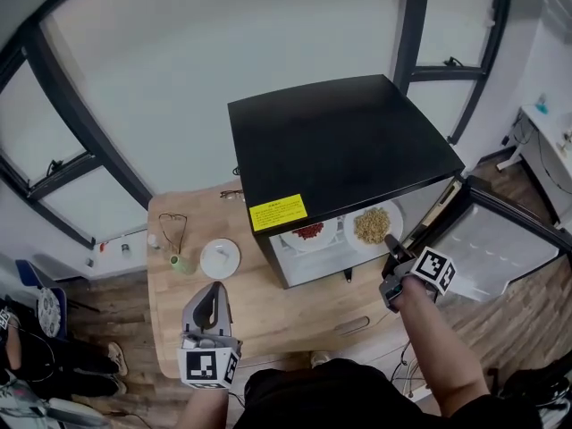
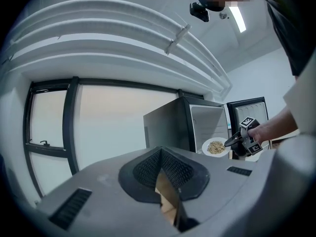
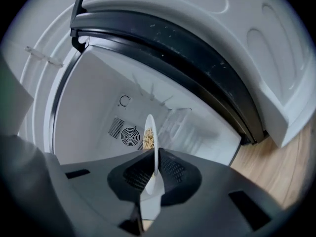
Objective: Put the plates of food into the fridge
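Wood table (image 1: 295,315) under fridge (image 1: 340,141) — plank floor (image 1: 116,315)

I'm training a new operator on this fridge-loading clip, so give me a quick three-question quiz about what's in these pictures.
1. True or false: the fridge has its door open.
2. The right gripper is shut on: A) the plate of beige food; B) a green cup; C) a pair of glasses.
3. What colour is the food on the plate already inside the fridge?
Key: 1 true; 2 A; 3 red.
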Demonstrator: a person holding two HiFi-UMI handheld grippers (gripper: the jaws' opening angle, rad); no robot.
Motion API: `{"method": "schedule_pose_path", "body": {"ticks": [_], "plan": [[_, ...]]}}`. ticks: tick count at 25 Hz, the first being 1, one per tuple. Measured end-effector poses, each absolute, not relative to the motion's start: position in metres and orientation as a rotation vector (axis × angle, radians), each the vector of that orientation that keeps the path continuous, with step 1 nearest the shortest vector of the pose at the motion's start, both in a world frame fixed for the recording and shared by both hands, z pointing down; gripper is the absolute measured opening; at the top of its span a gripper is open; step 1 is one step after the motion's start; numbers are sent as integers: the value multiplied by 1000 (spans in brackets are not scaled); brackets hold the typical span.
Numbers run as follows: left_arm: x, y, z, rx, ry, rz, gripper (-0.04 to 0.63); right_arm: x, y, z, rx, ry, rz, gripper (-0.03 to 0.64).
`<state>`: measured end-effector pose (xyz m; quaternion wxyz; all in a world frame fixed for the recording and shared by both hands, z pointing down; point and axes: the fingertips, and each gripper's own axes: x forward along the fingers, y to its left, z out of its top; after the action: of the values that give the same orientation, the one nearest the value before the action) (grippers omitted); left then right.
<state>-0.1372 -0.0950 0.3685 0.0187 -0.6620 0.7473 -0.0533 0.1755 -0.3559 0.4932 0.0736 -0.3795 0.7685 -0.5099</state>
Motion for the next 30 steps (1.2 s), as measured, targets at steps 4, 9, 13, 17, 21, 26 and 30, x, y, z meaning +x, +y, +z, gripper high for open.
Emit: {"method": "schedule_pose_path", "body": {"ticks": [4, 9, 13, 17, 21, 26, 30], "plan": [[-137, -104, 370, -2048, 2342, -137, 3, 165, -373, 491, -1228, 2446, -1429, 35], [-136, -113, 383, -2043, 2368, -150, 3, 156, -400, 481, -1326, 2604, -1237, 41], [-138, -114, 384, -2034, 2381, -164, 3, 151, -419, 474, -1425, 2744, -1046, 60], [-142, -119, 381, -2023, 2387, -169, 3, 149, -435, 479, -1578, 2874, -871, 99], [-142, -123, 382, -2029, 2387, -179, 3, 150, -442, 487, -1722, 2992, -656, 144], [-138, -125, 383, -2043, 2377, -170, 3, 155, -441, 478, -1770, 2987, -489, 144], [-136, -125, 383, -2054, 2345, -229, 3, 151, -423, 462, -1687, 2979, -431, 144]]}}
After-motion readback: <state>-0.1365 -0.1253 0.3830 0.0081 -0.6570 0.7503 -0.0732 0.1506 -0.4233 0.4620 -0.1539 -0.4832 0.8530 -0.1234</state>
